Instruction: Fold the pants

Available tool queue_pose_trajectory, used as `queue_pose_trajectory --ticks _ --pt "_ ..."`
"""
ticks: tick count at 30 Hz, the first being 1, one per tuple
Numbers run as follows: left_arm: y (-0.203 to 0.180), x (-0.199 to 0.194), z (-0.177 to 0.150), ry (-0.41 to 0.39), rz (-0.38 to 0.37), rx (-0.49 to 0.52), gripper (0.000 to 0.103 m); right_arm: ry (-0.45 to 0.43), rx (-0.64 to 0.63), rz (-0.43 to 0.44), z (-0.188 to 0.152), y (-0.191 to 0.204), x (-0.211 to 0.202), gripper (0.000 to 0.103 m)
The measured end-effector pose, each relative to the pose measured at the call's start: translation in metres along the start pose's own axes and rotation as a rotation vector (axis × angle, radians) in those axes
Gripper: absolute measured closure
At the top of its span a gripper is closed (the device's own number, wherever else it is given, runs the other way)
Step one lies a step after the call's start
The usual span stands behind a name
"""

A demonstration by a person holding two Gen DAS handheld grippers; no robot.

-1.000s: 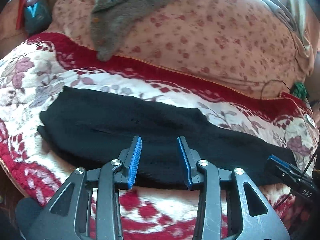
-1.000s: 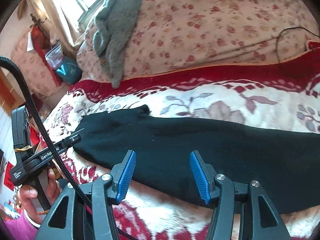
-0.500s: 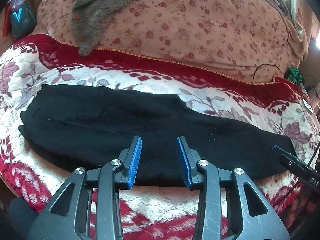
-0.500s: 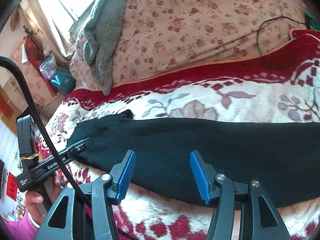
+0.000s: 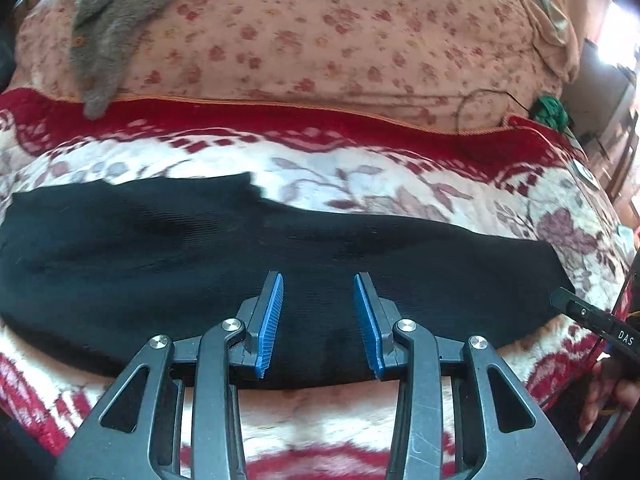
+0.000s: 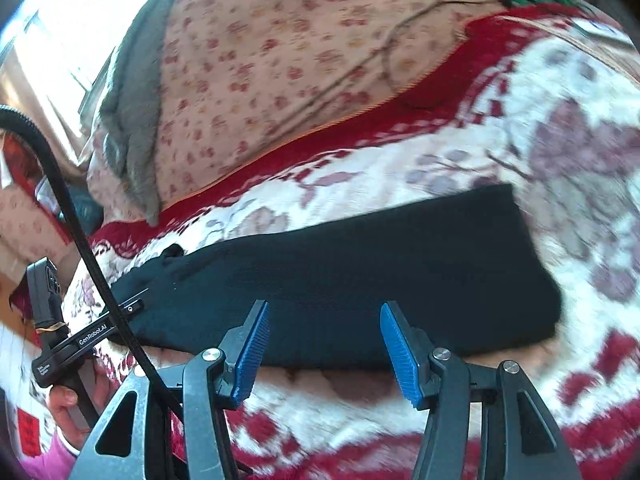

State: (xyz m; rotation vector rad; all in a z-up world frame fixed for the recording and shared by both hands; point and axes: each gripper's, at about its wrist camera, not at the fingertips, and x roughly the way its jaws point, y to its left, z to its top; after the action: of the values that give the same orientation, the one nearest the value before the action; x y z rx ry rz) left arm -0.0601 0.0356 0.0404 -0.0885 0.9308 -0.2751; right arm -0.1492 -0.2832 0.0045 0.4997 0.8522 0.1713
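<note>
Black pants (image 5: 280,276) lie lengthwise, ready for folding; left gripper (image 5: 319,320) and right gripper (image 6: 326,350) hover released, empty.

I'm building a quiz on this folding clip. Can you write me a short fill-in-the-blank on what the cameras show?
1. The pants lying on the blanket are ____ in colour.
2. The jaws of the left gripper stand ____.
3. The pads on the right gripper are ____ in colour.
4. The grey garment lies on the ____ quilt.

Missing words: black; open; blue; floral
</note>
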Motion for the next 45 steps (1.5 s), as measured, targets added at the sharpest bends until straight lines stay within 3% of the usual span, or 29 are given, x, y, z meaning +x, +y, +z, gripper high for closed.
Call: queue_pose_trajectory --ticks 6,13,18,24,27,30,37,44,45 --pt "-0.034 0.011 0.004 0.034 -0.095 0.062 0.067 0.009 0.058 -0.036 -0.007 -0.028 -0.016 0.048" --pt "-0.061 0.019 0.010 0.054 -0.135 0.103 0.067 0.005 0.083 -0.051 -0.014 -0.038 -0.026 0.048" --pt "-0.074 0.024 0.014 0.069 -0.156 0.127 0.067 -0.024 0.049 -0.087 0.000 -0.036 -0.033 0.048" --pt "-0.101 0.037 0.028 0.119 -0.261 0.187 0.067 -0.019 0.076 -0.153 0.013 -0.055 -0.036 0.048" --pt "-0.119 0.047 0.037 0.142 -0.316 0.236 0.053 -0.002 0.105 -0.181 0.005 -0.063 -0.040 0.048" --pt "-0.138 0.061 0.045 0.175 -0.361 0.288 0.052 0.013 0.115 -0.204 -0.004 -0.068 -0.045 0.046" --pt "-0.179 0.092 0.058 0.251 -0.422 0.384 0.052 0.023 0.109 -0.179 -0.008 -0.080 -0.036 0.046" --pt "-0.203 0.111 0.065 0.299 -0.438 0.477 0.052 0.045 0.136 -0.113 0.001 -0.090 -0.013 0.046" --pt "-0.206 0.114 0.066 0.308 -0.439 0.496 0.052 0.039 0.121 -0.104 0.001 -0.089 -0.014 0.049"
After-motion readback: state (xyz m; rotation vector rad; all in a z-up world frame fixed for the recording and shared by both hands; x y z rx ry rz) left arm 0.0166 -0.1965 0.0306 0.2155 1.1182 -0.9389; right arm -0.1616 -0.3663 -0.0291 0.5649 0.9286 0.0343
